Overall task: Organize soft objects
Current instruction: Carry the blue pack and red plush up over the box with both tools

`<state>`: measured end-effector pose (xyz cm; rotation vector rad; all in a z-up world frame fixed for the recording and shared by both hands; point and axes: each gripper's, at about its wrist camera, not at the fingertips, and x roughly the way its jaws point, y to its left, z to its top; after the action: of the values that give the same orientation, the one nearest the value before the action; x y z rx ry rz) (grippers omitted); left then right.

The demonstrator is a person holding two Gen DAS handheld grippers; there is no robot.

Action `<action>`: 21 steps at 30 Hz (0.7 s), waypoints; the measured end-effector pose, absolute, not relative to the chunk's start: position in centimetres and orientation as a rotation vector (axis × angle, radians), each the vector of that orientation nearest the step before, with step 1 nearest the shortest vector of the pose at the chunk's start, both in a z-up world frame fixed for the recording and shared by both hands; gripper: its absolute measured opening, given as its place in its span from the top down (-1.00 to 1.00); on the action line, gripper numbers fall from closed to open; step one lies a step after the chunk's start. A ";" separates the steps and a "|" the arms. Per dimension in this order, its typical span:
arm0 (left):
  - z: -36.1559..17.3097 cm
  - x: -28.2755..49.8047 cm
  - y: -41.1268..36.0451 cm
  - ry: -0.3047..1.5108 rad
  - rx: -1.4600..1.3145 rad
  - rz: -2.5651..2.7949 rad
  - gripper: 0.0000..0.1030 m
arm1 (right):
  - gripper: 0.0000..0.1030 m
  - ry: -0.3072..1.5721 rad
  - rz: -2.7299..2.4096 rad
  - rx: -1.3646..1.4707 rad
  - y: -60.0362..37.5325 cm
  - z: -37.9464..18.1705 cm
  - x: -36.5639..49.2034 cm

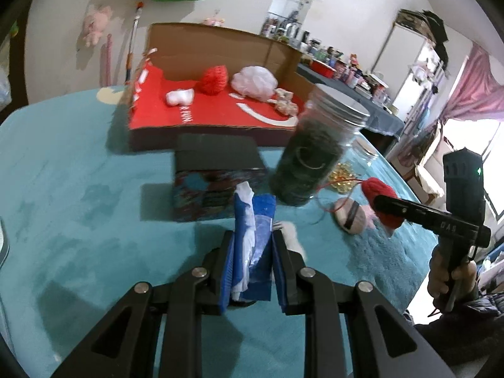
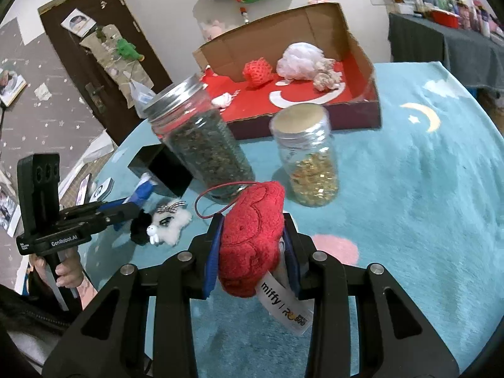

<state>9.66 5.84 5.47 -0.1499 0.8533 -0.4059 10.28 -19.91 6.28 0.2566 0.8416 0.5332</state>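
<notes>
- Teal plush table cover [image 2: 425, 189] with moon and cloud prints, spread under everything; cluttered shelves and a pink curtain behind.
- Open cardboard box [image 2: 362, 50] with red floor at the far side, holding a red knitted piece [image 2: 258, 71], a white mesh puff [image 2: 300, 58], a small beige plush [image 2: 326, 80] and a small white item [image 1: 179, 97].
- Left gripper [image 1: 252, 252] closed on a blue tissue pack [image 1: 252, 230], white tissue poking from the top, held above the cover in front of a dark patterned box [image 1: 217, 173].
- Right gripper [image 2: 252, 249] partly closed, pads pressed on a red plush toy [image 2: 252, 236] with a "miffy" tag hanging below and a red cord looped off its top.
- Tall jar of dark green contents [image 2: 201, 138] and a shorter jar of gold beads [image 2: 307, 157] upright between the grippers and the cardboard box.
- White fluffy toy with black tuft [image 2: 163, 223] lying on the cover, just beside the left gripper's tips.
- Hand [image 2: 67, 271] wrapped round the left gripper's handle.
</notes>
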 end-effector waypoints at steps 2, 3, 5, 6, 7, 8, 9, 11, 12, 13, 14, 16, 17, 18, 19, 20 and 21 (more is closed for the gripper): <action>5.4 9.5 6.7 0.860 -0.168 -0.399 0.54 | 0.35 0.850 0.534 0.292 -20.7 6.2 10.4; 5.4 9.4 7.3 0.866 -0.179 -0.387 0.54 | 0.35 0.855 0.533 0.303 -21.1 6.1 10.5; 5.2 9.3 8.1 0.872 -0.189 -0.368 0.54 | 0.35 0.864 0.522 0.320 -21.7 6.0 10.7; 5.1 9.3 8.7 0.875 -0.194 -0.352 0.54 | 0.35 0.866 0.513 0.326 -22.1 5.9 10.7; 5.1 9.3 9.1 0.877 -0.197 -0.342 0.54 | 0.35 0.870 0.508 0.331 -22.5 5.7 10.9; 5.0 9.4 9.6 0.878 -0.202 -0.330 0.54 | 0.35 0.874 0.503 0.338 -22.8 5.6 10.9; 5.0 9.5 10.0 0.880 -0.206 -0.318 0.54 | 0.35 0.878 0.498 0.347 -23.2 5.5 11.0; 4.8 9.7 10.9 0.884 -0.207 -0.297 0.54 | 0.35 0.886 0.486 0.350 -23.7 5.3 11.2; 4.7 9.9 11.3 0.888 -0.204 -0.285 0.54 | 0.35 0.888 0.481 0.348 -23.8 5.3 11.3; 4.7 10.1 11.5 0.890 -0.201 -0.280 0.54 | 0.35 0.890 0.477 0.348 -23.9 5.2 11.4; 4.7 10.2 11.8 0.891 -0.195 -0.276 0.54 | 0.35 0.894 0.474 0.348 -24.1 5.1 11.5; 4.7 10.7 12.1 0.892 -0.176 -0.268 0.54 | 0.35 0.904 0.474 0.351 -24.4 4.9 11.9; 4.6 10.9 12.2 0.893 -0.167 -0.265 0.54 | 0.35 0.906 0.475 0.349 -24.5 4.9 12.0; 4.7 11.3 12.3 0.893 -0.152 -0.267 0.54 | 0.35 0.907 0.474 0.341 -24.6 4.9 12.1; 4.7 11.6 12.3 0.893 -0.140 -0.270 0.54 | 0.35 0.908 0.472 0.332 -24.7 4.9 12.3; 4.7 11.9 12.3 0.892 -0.125 -0.274 0.54 | 0.35 0.910 0.470 0.321 -24.8 4.9 12.5; 4.7 12.3 12.3 0.891 -0.106 -0.281 0.54 | 0.35 0.913 0.468 0.305 -24.9 4.9 12.8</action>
<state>12.27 12.28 4.72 -0.1064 0.8907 -0.2807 12.78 -24.90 4.93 0.3046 0.9135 0.4680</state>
